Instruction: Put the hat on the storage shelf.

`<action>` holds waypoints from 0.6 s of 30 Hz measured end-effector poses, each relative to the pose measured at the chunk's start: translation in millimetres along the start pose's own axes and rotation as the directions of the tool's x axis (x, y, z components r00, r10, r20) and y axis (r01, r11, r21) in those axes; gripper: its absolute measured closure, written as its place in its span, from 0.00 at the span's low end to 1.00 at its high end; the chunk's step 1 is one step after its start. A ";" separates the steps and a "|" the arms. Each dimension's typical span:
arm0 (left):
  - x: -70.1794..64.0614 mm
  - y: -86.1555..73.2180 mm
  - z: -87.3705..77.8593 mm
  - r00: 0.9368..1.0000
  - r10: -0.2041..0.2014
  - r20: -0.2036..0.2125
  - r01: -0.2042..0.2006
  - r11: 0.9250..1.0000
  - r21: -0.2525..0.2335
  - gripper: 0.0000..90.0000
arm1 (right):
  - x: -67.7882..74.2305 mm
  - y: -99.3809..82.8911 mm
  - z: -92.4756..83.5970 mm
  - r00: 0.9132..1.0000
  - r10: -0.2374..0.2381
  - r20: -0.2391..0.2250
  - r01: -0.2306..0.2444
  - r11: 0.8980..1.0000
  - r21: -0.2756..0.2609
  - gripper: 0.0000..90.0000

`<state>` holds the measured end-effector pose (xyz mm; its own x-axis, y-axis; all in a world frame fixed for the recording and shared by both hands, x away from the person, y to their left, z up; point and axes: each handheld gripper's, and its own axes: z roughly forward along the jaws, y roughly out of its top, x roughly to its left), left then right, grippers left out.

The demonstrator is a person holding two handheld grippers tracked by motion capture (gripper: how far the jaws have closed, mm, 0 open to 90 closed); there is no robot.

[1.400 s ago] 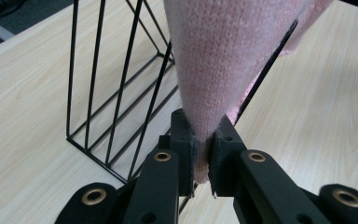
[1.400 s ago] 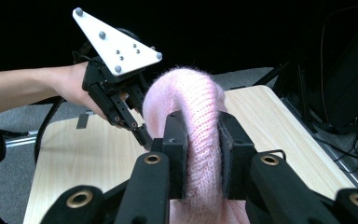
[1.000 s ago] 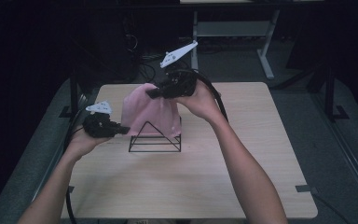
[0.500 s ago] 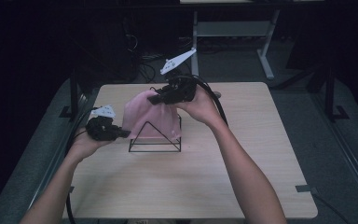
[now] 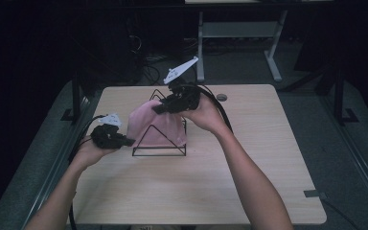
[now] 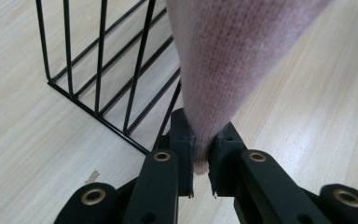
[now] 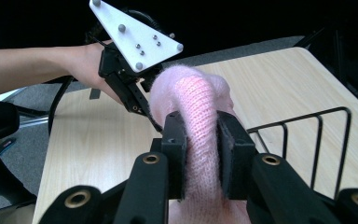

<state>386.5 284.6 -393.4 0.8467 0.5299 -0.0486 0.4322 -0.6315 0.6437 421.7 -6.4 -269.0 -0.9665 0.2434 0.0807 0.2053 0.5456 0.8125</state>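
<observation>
Both grippers pinch the pink knitted cloth draped over the black wire rack on the table: the left gripper has moved outward with its corner, the right gripper lowered, probably spreading it.

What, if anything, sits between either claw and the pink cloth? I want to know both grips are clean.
Nothing visible does. The left claw pinches a lower edge of the cloth directly, beside the wire rack, not through it. The right claw clamps a fold at the cloth's top, with knit alone between its jaws.
</observation>
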 end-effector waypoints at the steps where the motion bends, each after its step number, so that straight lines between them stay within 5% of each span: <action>1: -1.5 -1.3 2.4 1.000 -0.018 0.001 0.018 1.000 -0.013 0.91 | -0.3 -1.0 1.3 1.000 0.000 -0.004 0.000 1.000 0.003 0.82; 10: -2.4 -2.0 11.9 1.000 0.018 -0.018 -0.017 0.998 0.061 0.90 | -2.4 -9.4 10.6 1.000 0.022 -0.021 -0.022 1.000 0.022 0.82; 18: -0.3 -7.4 16.4 1.000 0.005 -0.016 -0.004 0.997 0.073 0.90 | -2.6 -11.9 16.6 0.999 0.032 -0.040 -0.031 0.999 0.034 0.81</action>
<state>388.1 279.8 -410.7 0.8436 0.5360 -0.0332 0.4508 -0.6732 0.5861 424.3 -0.2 -288.4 -0.9647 0.2290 0.1298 0.2403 0.5649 0.7894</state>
